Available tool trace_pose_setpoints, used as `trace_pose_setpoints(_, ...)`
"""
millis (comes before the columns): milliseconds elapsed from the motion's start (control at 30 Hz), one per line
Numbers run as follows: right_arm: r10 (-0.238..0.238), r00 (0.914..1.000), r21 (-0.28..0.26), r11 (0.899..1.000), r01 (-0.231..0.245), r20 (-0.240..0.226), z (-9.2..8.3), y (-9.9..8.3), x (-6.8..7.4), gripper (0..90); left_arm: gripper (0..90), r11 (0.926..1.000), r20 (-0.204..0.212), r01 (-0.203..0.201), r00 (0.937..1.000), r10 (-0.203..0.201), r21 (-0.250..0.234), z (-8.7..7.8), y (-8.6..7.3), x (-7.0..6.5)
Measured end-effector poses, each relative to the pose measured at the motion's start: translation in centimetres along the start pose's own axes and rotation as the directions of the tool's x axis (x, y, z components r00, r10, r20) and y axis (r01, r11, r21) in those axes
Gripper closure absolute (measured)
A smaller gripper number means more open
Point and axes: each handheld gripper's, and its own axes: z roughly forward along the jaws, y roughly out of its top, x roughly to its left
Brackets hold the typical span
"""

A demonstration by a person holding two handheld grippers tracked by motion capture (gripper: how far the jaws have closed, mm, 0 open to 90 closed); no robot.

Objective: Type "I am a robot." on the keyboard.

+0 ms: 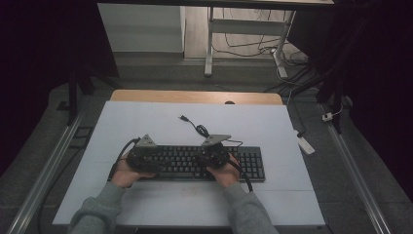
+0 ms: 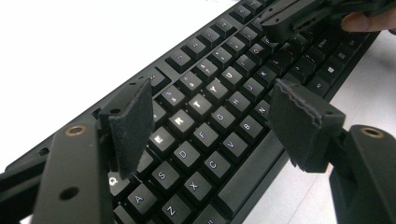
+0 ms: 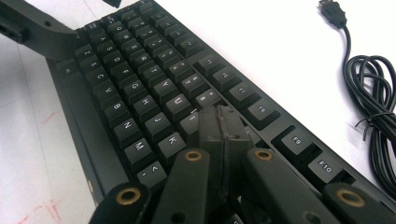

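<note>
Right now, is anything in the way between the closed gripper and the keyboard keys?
Nothing visible is. The right gripper has its jaws shut together and its tip sits right above the keys of the keyboard, near the K and J. The coiled cable lies off to the side on the table.

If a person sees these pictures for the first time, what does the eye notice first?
A black keyboard lies across the near middle of the white table, and both grippers hover over its keys. The left gripper stands open above the letter keys, while the right gripper is shut, its tip near the keys. A coiled black cable lies behind the keyboard.
</note>
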Motion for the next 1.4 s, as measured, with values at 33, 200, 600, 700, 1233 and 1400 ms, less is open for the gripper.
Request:
trace_pose_setpoints(33,0.003,1.0000,-0.002,1.000,-0.003,-0.001,0.1,0.0,0.0,89.3,31.1,1.0000,0.000,0.000,1.0000,0.000,0.000,0.0,0.0,0.0)
trace_pose_setpoints(200,0.006,1.0000,0.001,1.000,-0.006,-0.003,0.4,0.2,0.0,89.3,31.0,1.0000,-0.001,-0.004,1.0000,0.004,0.000,0.0,0.0,0.0)
trace_pose_setpoints(600,0.009,1.0000,0.035,0.999,-0.009,0.001,1.2,0.0,0.1,89.3,31.0,1.0000,-0.005,-0.005,1.0000,0.005,-0.001,0.0,0.0,0.1)
trace_pose_setpoints(700,0.010,0.9999,0.046,0.999,-0.010,0.005,1.4,-0.1,0.0,89.5,30.9,1.0000,-0.005,-0.005,1.0000,0.005,-0.003,-0.1,0.0,0.1)
trace_pose_setpoints(1233,0.010,0.9997,-0.061,0.998,-0.009,0.023,-1.9,-0.3,-0.1,65.2,30.6,1.0000,-0.012,-0.003,0.9999,0.003,-0.008,-0.2,-0.1,0.1)
trace_pose_setpoints(1400,0.005,0.9989,-0.083,0.997,-0.001,0.048,-3.6,-1.1,-0.2,56.8,30.4,1.0000,-0.013,-0.004,0.9999,0.004,-0.007,-0.2,0.0,0.0)
